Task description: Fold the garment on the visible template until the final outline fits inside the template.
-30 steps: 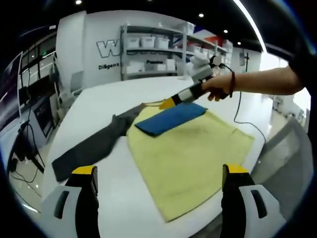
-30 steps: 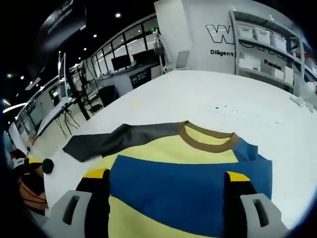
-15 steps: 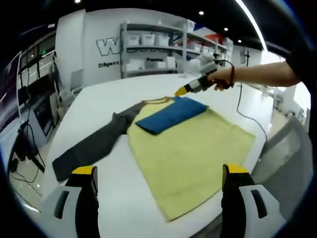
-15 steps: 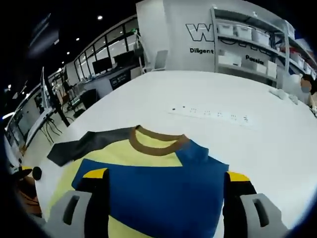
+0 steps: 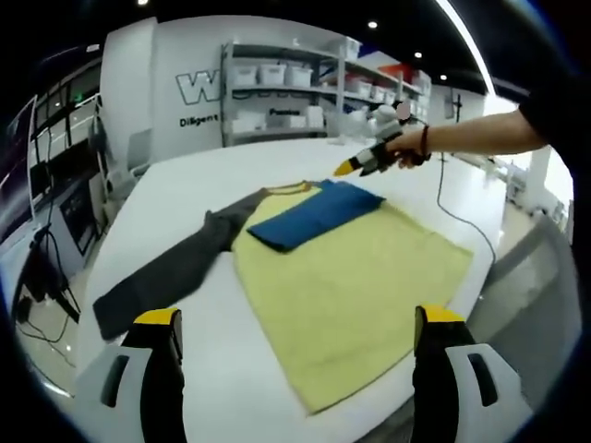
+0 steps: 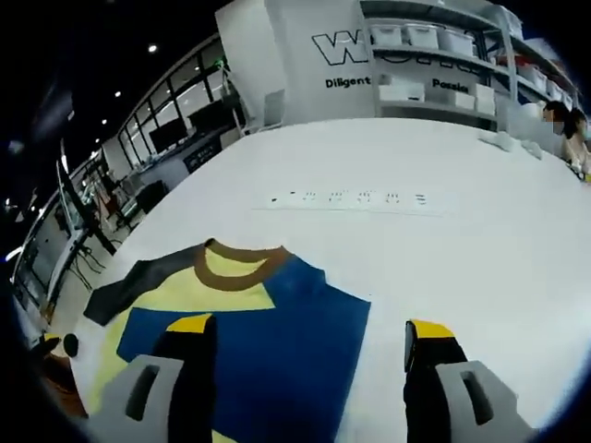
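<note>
A yellow shirt [image 5: 351,286] lies flat on the white table [image 5: 185,194]. Its blue sleeve [image 5: 314,212] is folded across the chest, and a dark grey sleeve [image 5: 166,272] stretches out to the left. The brown collar [image 6: 235,263] shows above the blue sleeve [image 6: 277,351]. My left gripper [image 5: 296,317] hangs open over the shirt's near hem with nothing between its jaws. A person's hand holds my right gripper [image 5: 349,167] just past the collar end, off the cloth. In the right gripper view it [image 6: 309,327] is open over the blue sleeve's edge.
A white power strip [image 6: 355,197] lies on the table beyond the collar. A thin cable [image 5: 441,208] trails down from the right hand over the table's right edge. Shelves with white bins [image 5: 277,92] stand behind the table. Desks and monitors [image 6: 175,129] line the far left.
The right gripper has drawn back from the blue sleeve toward the far side of the table, past the collar. The sleeve stays folded on the chest. My left gripper has barely moved.
</note>
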`<state>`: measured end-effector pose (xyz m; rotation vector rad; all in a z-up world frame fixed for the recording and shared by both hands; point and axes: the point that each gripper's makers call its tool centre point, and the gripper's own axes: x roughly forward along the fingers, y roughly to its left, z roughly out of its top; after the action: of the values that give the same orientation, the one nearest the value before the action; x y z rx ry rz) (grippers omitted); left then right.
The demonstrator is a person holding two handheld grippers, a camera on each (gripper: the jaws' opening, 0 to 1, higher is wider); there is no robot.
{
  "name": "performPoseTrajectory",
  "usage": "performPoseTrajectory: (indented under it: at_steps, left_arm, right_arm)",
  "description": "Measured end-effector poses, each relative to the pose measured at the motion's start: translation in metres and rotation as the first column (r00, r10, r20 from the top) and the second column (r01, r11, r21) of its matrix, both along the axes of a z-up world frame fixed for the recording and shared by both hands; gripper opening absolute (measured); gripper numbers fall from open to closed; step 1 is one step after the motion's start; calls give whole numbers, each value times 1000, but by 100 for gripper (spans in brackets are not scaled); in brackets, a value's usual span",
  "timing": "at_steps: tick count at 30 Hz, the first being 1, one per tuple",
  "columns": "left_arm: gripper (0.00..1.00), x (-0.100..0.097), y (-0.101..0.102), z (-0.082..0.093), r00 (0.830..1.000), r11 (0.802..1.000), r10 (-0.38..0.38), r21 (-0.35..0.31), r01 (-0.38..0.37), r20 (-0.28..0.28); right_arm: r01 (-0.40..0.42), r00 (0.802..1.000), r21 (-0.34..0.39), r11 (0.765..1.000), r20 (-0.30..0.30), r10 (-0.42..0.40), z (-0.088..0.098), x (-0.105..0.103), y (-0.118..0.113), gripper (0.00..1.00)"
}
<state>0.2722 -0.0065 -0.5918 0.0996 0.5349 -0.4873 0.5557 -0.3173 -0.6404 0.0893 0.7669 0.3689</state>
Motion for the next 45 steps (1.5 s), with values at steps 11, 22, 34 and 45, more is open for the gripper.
performPoseTrajectory:
  at_steps: [11, 22, 34, 45]
  left_arm:
    - [99, 3, -4, 0, 1000, 1000, -25, 2, 25, 3]
    - [99, 8, -12, 3, 999, 999, -45, -26, 46, 27]
    - [99, 8, -7, -3, 999, 999, -38, 0, 38, 10]
    - [99, 9, -6, -6, 999, 999, -42, 15, 42, 3]
  right_arm:
    - [23, 1000, 6, 1000, 4, -23, -13, 17, -23, 56]
    - [2, 998, -120, 993, 55, 5, -19, 21, -25, 17]
    - [-26, 999, -170, 985, 24, 30, -31, 15, -13, 9]
    - [-15, 999, -244, 970, 41, 26, -30, 14, -8, 0]
